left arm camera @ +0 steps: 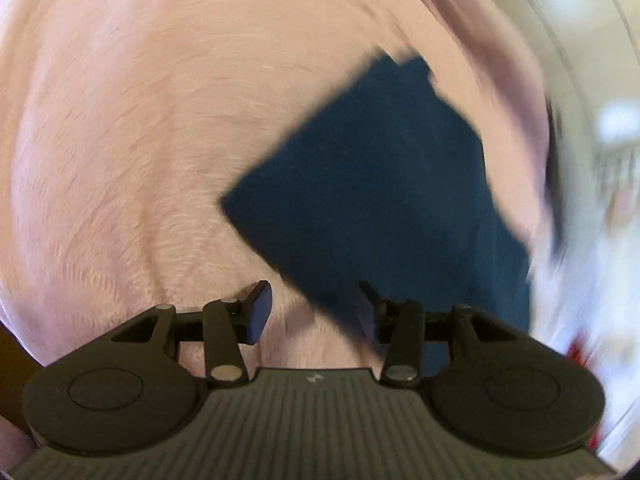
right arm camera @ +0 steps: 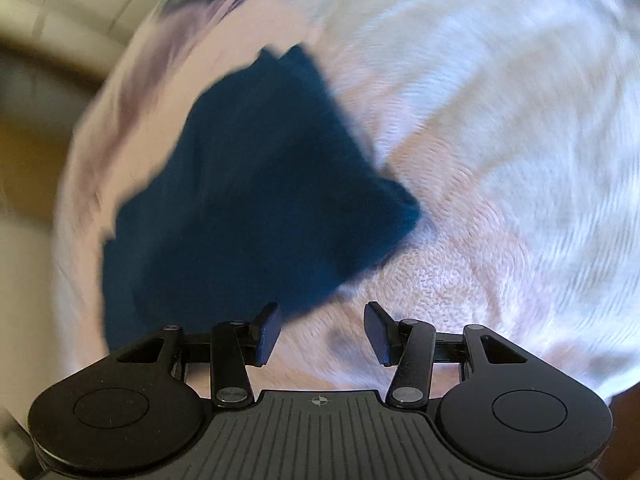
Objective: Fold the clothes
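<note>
On pink fleece (left arm camera: 120,160), folded navy cloth (left arm camera: 380,184) lies just ahead of both parted, empty tongs (right arm camera: 322,332).

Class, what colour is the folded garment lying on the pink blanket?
Dark blue garment, plain; clearest in the right wrist view.

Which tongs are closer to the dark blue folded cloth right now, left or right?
Left, narrowly. The left tongs have one pad over the blue cloth edge; the right tongs sit just beside its corner, open over the pink blanket.
</note>
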The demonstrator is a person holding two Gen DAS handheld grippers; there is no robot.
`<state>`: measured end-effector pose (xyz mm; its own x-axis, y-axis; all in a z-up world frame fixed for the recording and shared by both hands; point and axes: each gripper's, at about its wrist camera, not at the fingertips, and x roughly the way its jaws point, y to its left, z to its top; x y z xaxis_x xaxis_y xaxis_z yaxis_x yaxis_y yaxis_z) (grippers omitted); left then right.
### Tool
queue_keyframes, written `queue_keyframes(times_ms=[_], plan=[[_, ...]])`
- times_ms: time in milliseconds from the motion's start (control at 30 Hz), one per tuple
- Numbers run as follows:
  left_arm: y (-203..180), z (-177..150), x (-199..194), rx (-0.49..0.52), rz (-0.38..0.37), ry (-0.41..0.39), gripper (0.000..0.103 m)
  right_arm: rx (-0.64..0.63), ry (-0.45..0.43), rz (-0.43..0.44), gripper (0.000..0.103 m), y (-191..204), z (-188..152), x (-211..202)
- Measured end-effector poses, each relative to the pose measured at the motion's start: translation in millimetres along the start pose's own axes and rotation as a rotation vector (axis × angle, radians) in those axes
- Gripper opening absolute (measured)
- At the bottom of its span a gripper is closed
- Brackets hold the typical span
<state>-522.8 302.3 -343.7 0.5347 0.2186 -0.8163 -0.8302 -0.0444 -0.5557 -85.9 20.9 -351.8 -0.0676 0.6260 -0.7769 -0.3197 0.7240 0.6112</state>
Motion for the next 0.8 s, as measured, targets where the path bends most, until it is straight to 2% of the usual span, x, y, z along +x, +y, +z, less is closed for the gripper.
queue_keyframes(times_ms=[33,100,233,300,367,433,467,500,533,600,700,800], plan=[[9,0,1,-0.064,-0.023,-0.021,0.042,0.059,-0.014,0.026,0.060,-10,2,-1],[21,1,4,-0.143,-0.053,-0.054,0.042,0.119,-0.042,0.066,0.061,-22,3,2],[33,0,14,-0.235,-0.094,-0.124,0.042,0.196,-0.095,0.143,0.061,-37,11,13],[34,0,18,-0.245,-0.111,-0.165,0.041,0.227,-0.127,0.185,0.061,-45,12,18],[32,2,23,-0.229,-0.119,-0.192,0.036,0.245,-0.149,0.212,0.061,-50,15,24],[28,6,28,-0.193,-0.104,-0.184,0.024,0.237,-0.159,0.218,0.060,-51,17,29],[28,8,29,-0.178,-0.102,-0.181,0.021,0.229,-0.167,0.221,0.055,-51,17,31],[28,10,30,-0.163,-0.103,-0.179,0.013,0.220,-0.174,0.223,0.026,-50,17,33],[28,15,30,-0.144,-0.108,-0.177,0.010,0.218,-0.175,0.214,0.014,-50,18,35],[22,23,28,-0.078,-0.102,-0.180,0.008,0.218,-0.181,0.197,0.009,-48,17,35],[13,40,18,0.030,-0.113,-0.178,0.008,0.218,-0.200,0.173,0.008,-43,12,27],[2,68,12,0.122,-0.145,-0.162,0.008,0.286,-0.220,0.161,0.008,-40,-3,18]])
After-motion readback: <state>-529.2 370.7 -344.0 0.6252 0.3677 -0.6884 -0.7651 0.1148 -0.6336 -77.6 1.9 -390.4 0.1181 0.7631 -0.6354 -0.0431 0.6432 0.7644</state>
